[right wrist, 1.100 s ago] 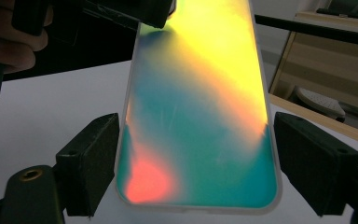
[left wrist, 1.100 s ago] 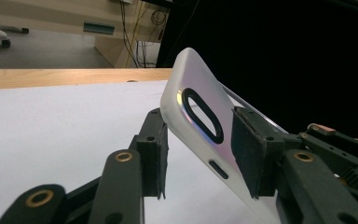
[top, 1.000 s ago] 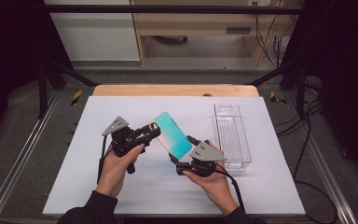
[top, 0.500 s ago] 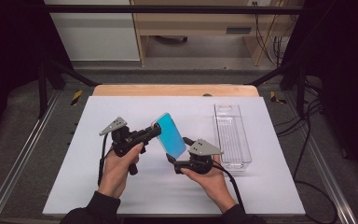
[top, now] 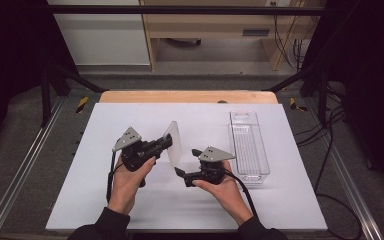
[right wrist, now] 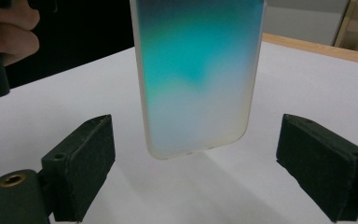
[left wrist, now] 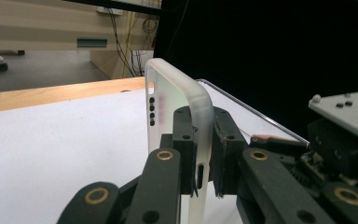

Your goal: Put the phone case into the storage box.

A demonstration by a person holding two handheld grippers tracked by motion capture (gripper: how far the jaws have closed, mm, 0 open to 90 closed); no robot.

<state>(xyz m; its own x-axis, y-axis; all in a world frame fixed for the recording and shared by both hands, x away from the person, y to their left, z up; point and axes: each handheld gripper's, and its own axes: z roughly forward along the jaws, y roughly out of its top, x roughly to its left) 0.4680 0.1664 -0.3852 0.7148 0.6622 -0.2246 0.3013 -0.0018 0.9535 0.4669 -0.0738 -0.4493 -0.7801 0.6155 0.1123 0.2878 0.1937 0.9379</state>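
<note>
Phone case: frosted translucent white rim, face shading teal-turquoise at centre to pale blue, cream toward lower edge; faint pink tint near black button holes.
Left gripper, right gripper: black jaws, brass-coloured rivets, grey three-cornered top plates, black cables.
Table: plain white top, light wood strip along far edge.
Bin: clear, colourless plastic.
Sleeve: black.

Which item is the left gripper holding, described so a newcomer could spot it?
On the white table, look left of the clear plastic tray. The left gripper is clamped on a phone case held on edge above the table. It is frosted and translucent, with a teal-tinted face.
</note>
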